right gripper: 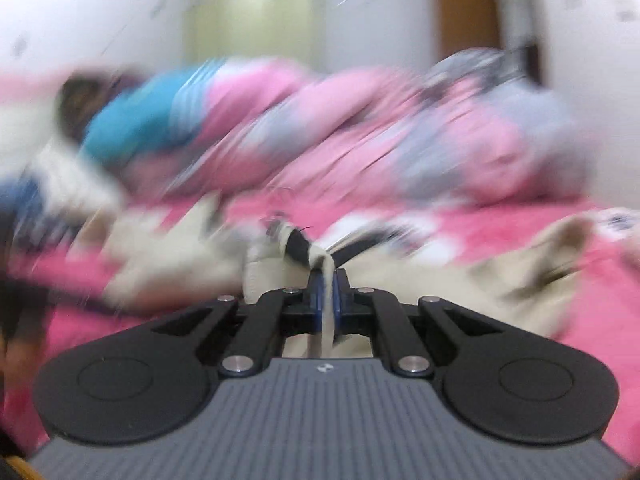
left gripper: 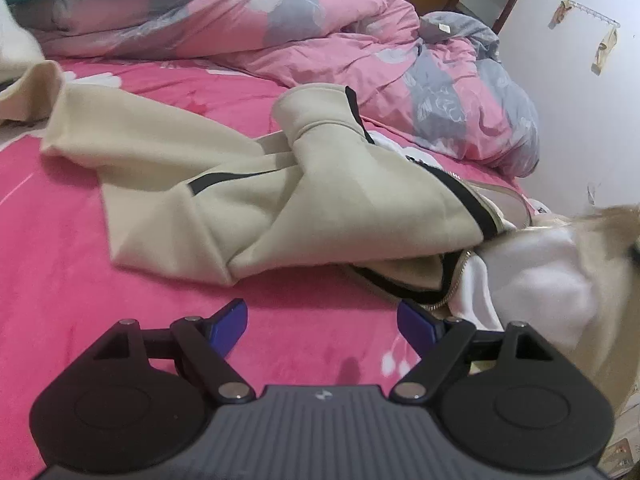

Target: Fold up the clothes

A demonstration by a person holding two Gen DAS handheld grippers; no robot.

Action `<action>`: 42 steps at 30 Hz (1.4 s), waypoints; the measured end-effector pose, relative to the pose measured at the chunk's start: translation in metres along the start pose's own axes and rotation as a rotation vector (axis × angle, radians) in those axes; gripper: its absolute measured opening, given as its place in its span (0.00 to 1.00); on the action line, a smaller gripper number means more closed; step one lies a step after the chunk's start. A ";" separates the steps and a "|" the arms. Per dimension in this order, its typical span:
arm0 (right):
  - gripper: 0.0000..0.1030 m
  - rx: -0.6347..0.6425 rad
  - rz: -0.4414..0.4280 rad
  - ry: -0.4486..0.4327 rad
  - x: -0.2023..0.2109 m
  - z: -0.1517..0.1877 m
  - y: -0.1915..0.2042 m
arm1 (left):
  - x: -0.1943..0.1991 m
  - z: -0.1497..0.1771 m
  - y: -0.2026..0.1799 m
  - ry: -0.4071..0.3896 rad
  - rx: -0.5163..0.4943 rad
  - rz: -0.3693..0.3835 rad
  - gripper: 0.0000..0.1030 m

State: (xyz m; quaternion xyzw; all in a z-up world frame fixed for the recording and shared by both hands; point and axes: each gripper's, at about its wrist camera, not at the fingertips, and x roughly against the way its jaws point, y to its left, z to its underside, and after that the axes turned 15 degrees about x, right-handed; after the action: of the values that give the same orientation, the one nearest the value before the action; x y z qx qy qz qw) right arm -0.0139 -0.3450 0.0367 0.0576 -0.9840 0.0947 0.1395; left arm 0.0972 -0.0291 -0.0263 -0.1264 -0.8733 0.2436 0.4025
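A cream fleece jacket (left gripper: 248, 184) lies crumpled on the bed (left gripper: 60, 260), whose sheet is bright pink and plush. The jacket's cloth is thick and soft, trimmed with black bands and a metal zipper (left gripper: 452, 292), with a white lining showing at its lower right. Its long axis runs slantwise from the upper left to the lower right in the left wrist view. The left gripper (left gripper: 322, 322) hovers over bare sheet, its blue fingers (left gripper: 230, 326) spread wide and grasping nothing. The right gripper (right gripper: 326, 294) is clenched on a fold of the jacket's cream cloth. That view is badly blurred. A rumpled pink and grey quilt (left gripper: 320, 32) is heaped behind.
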 end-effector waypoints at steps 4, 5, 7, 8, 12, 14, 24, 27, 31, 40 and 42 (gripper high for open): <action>0.03 -0.075 0.195 -0.076 0.023 -0.012 -0.083 | -0.012 -0.008 -0.009 -0.001 -0.005 -0.011 0.80; 0.03 -0.095 0.241 -0.087 0.029 -0.011 -0.102 | -0.015 -0.010 -0.011 -0.001 -0.006 -0.014 0.80; 0.03 -0.136 0.332 -0.108 0.039 -0.008 -0.140 | -0.021 -0.014 -0.016 -0.002 -0.009 -0.019 0.80; 0.03 -0.164 0.373 -0.116 0.045 -0.004 -0.156 | -0.024 -0.016 -0.018 -0.002 -0.010 -0.022 0.80; 0.03 -0.244 0.504 -0.075 0.046 0.030 -0.197 | -0.031 -0.019 -0.019 0.008 -0.014 -0.045 0.80; 0.03 -0.264 0.524 0.003 0.030 0.056 -0.205 | -0.033 -0.020 -0.019 0.014 -0.019 -0.052 0.80; 0.28 -0.415 0.454 0.331 -0.016 0.134 -0.203 | -0.022 -0.012 -0.014 0.008 -0.075 -0.038 0.82; 0.47 -0.376 0.517 0.212 0.019 0.104 -0.188 | -0.010 -0.009 -0.008 -0.014 -0.073 -0.021 0.82; 0.47 -0.301 0.424 0.044 0.047 0.056 -0.162 | -0.001 -0.010 -0.003 -0.047 -0.083 -0.025 0.82; 0.46 -0.146 -0.389 0.093 -0.053 0.014 -0.010 | -0.022 -0.056 -0.005 -0.060 -0.033 -0.032 0.81; 0.45 -0.152 -0.458 0.176 -0.090 0.023 0.015 | -0.031 -0.067 -0.006 -0.067 -0.035 -0.041 0.82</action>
State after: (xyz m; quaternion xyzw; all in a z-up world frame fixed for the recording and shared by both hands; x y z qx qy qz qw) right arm 0.0640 -0.3271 -0.0136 0.2597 -0.9338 -0.0089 0.2461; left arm 0.1684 -0.0257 -0.0060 -0.1073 -0.8930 0.2239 0.3754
